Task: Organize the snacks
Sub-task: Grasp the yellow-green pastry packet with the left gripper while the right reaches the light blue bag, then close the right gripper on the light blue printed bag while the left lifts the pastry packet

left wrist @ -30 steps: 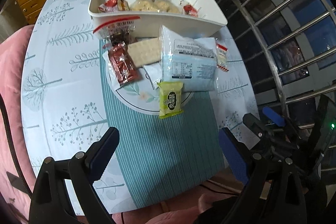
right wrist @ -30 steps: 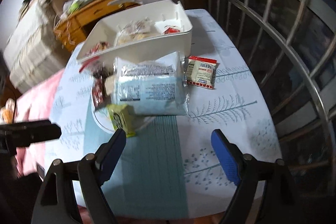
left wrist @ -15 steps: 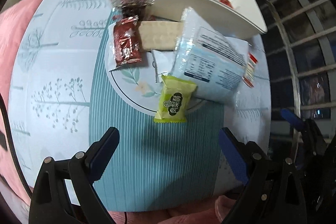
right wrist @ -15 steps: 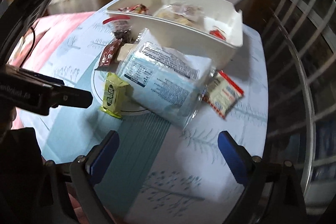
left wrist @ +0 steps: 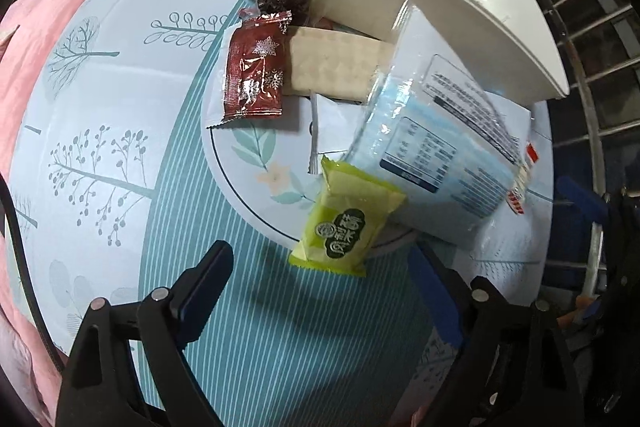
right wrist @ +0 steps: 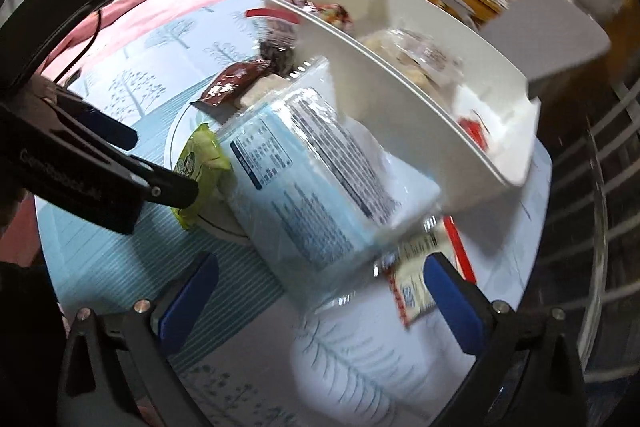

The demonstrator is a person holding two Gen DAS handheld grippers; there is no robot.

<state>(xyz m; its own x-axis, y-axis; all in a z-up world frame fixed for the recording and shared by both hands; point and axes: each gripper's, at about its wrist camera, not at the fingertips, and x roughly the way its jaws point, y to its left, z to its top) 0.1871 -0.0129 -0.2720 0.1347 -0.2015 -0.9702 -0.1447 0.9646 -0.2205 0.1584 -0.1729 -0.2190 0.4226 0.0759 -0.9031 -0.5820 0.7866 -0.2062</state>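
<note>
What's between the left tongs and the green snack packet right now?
Nothing visible. The left tongs, closing with nothing between them, hover just short of the green snack packet, over bare striped tablecloth. The packet's far end leans against the big light-blue pack, which may shift when it is lifted.
</note>
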